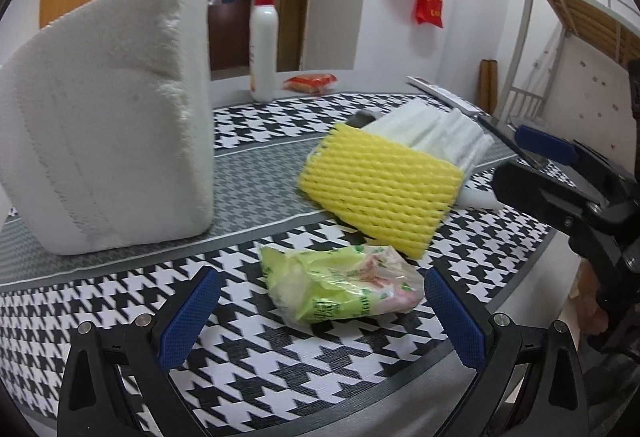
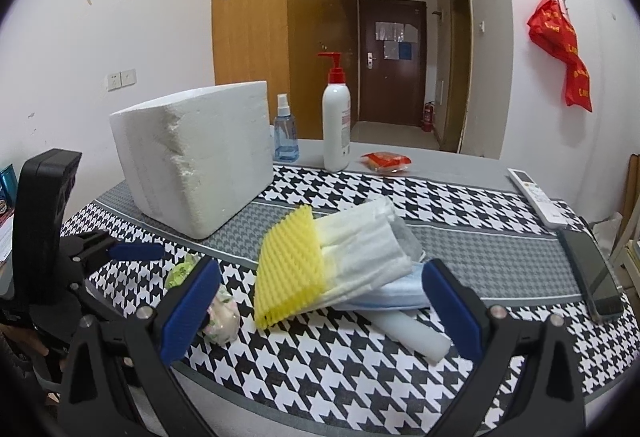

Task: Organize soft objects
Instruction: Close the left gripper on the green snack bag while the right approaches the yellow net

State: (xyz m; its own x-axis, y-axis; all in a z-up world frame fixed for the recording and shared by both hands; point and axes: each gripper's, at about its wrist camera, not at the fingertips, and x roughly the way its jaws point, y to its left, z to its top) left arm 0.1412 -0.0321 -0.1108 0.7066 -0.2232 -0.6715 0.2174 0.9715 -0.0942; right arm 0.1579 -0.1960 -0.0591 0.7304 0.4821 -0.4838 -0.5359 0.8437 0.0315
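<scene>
A crumpled green plastic bag lies on the houndstooth cloth between the tips of my left gripper, which is open and not touching it. Beyond it a yellow foam net leans on a stack of white foam sheets. In the right wrist view my right gripper is open and empty just in front of the yellow net, the white sheets, a blue face mask and a white foam tube. A large white foam block stands at the back left.
A red-capped pump bottle, a blue spray bottle and a red packet sit at the table's far side. A white remote and a dark phone lie at the right edge. A bunk-bed frame stands right.
</scene>
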